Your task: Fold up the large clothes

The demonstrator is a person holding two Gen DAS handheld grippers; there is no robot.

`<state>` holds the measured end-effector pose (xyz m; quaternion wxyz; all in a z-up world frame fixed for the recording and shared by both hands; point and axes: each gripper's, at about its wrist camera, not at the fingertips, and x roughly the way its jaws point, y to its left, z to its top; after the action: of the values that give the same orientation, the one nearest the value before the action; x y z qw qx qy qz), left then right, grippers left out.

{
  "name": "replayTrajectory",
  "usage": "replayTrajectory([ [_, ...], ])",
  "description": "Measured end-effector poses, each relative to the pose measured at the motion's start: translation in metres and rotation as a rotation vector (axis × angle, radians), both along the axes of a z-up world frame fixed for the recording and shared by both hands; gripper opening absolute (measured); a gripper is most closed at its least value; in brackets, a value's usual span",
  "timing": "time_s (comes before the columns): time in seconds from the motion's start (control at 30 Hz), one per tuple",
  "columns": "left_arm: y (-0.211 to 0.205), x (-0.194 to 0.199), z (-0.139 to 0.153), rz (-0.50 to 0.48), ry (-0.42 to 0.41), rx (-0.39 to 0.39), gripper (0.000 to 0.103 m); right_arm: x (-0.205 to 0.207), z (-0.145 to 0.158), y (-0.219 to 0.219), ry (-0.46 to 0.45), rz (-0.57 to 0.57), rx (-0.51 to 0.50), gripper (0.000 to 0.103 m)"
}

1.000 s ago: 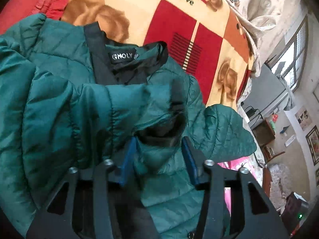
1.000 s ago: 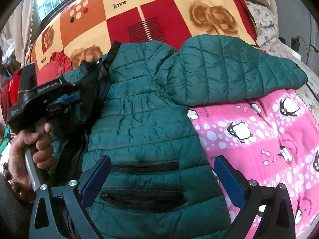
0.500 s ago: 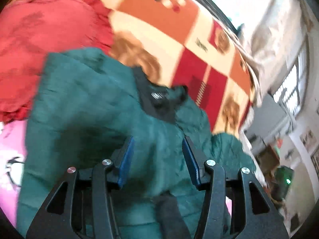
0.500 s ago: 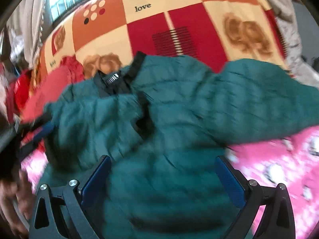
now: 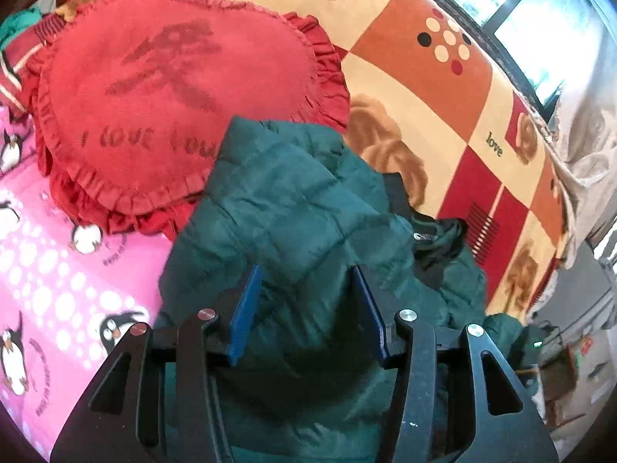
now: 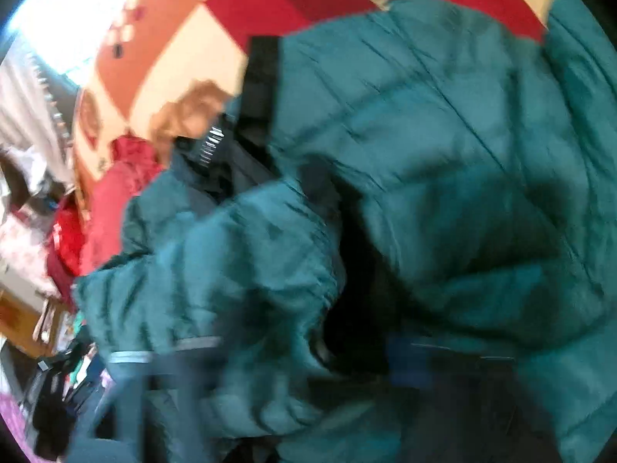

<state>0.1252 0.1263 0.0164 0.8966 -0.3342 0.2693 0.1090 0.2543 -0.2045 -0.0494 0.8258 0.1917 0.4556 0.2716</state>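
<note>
Left wrist view — green quilted jacket (image 5: pixel 293 208) beside red cushion (image 5: pixel 169 108).

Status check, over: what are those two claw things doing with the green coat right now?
Left gripper: jaws apart over green jacket, not visibly pinching. Right gripper: blurred, jaws closing, jacket folds between. Red heart pillow touching jacket's far edge. Over.

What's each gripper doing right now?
Left gripper: open, jacket below, nothing held.
Right gripper: jaws closing, jacket fabric between them; too blurred to confirm a grip.
</note>
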Motion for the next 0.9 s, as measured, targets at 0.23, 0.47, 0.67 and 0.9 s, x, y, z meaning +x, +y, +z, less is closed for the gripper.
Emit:
replayTrajectory([
  [0.23,0.012,0.0,-0.006,0.057,0.025,-0.006,0.049,0.0,0.026,-0.051,-0.118,-0.127,-0.063,0.017],
  [0.47,0.008,0.018,-0.008,0.054,0.058,0.063,0.049,0.001,0.033,-0.109,-0.168,-0.271,-0.138,0.017],
  [0.67,0.011,0.037,-0.011,0.066,0.08,0.12,0.049,0.002,0.03,-0.128,-0.104,-0.25,0.05,0.017],
  [0.9,0.016,0.048,-0.01,0.057,0.087,0.114,0.049,-0.023,0.085,-0.103,-0.298,-0.306,-0.144,0.032],
])
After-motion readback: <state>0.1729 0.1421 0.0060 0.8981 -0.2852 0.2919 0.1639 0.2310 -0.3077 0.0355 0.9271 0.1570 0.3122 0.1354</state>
